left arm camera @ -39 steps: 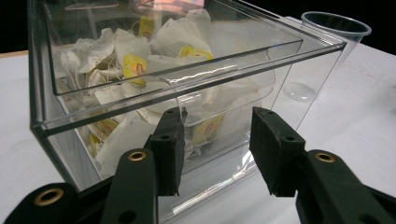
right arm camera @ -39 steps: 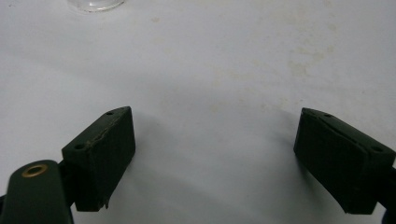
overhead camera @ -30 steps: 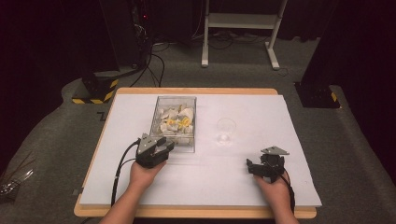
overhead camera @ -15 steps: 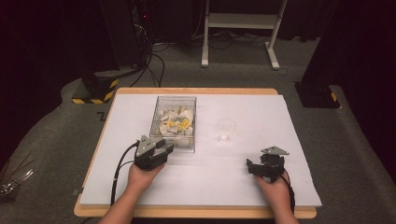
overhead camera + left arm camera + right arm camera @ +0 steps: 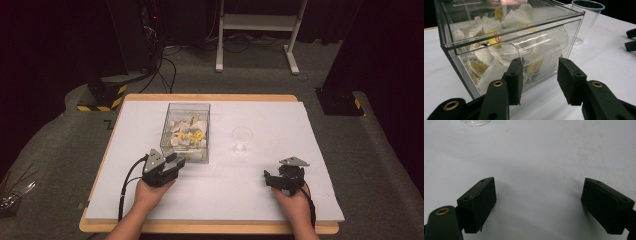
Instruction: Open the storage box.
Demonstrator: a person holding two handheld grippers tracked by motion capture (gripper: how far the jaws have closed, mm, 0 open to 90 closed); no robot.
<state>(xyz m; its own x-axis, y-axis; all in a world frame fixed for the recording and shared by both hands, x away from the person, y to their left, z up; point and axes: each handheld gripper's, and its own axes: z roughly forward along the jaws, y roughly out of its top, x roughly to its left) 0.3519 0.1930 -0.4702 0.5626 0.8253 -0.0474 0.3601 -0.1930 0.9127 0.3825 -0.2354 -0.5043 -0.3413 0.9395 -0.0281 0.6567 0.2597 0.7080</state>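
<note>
While both grippers' jaws stay apart and grip nothing, the box [image 5: 186, 131] of tea bags [image 5: 499, 50] blocks the left gripper [image 5: 170, 162]; a cup [image 5: 242, 140] stands beside.

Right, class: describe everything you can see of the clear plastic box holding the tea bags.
The clear plastic box stands upright on the white table, left of a clear plastic cup. It is a transparent, straight-walled box with a curved cut-out in its front, holding white tea bags with yellow tags. The left gripper is open before it.
</note>
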